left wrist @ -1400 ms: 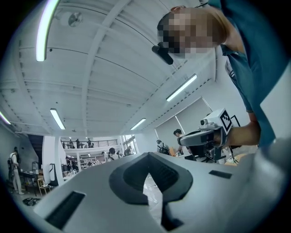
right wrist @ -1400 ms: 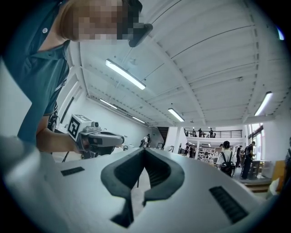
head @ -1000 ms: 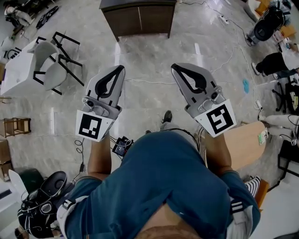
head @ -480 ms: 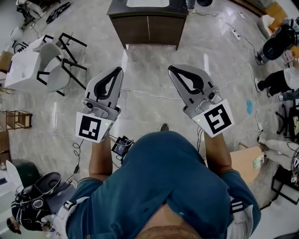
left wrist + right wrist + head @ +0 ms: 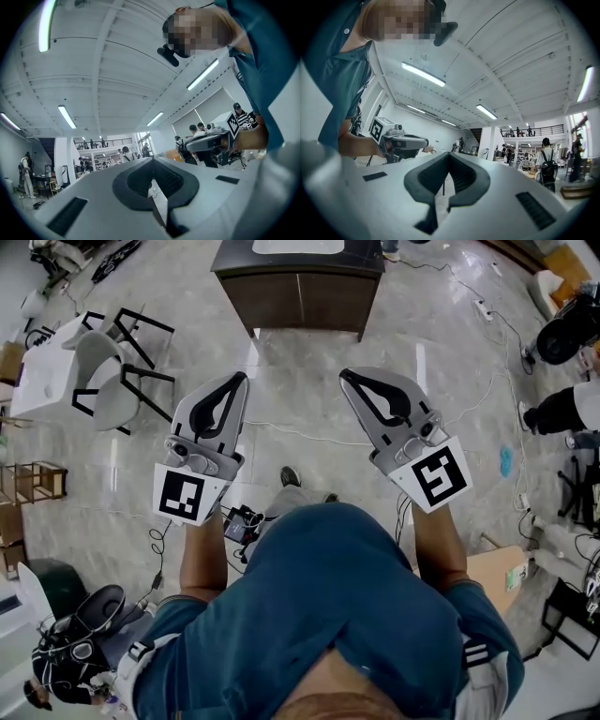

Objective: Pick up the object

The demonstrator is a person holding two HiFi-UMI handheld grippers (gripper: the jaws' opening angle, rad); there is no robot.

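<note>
I hold both grippers out in front of me over a pale marble floor, pointing forward. In the head view my left gripper point(image 5: 242, 379) and my right gripper point(image 5: 347, 376) each have their jaws together, with nothing between them. The left gripper view shows its tips point(image 5: 151, 159) meeting, with only the hall and ceiling beyond. The right gripper view shows the same for its tips point(image 5: 449, 153). Ahead stands a dark wooden cabinet point(image 5: 300, 282) with a white thing point(image 5: 295, 246) on top. No object to pick up can be made out.
A white table point(image 5: 42, 376) with black-framed chairs point(image 5: 117, 381) stands at the left. Cables point(image 5: 309, 432) run across the floor. A bag point(image 5: 89, 629) lies at the lower left, and a wooden board point(image 5: 492, 573) at the right. People's legs point(image 5: 567, 409) are at the right edge.
The cabinet has come nearer and lower in the head view as I walk forward. Both grippers keep the same pose, jaws together.
</note>
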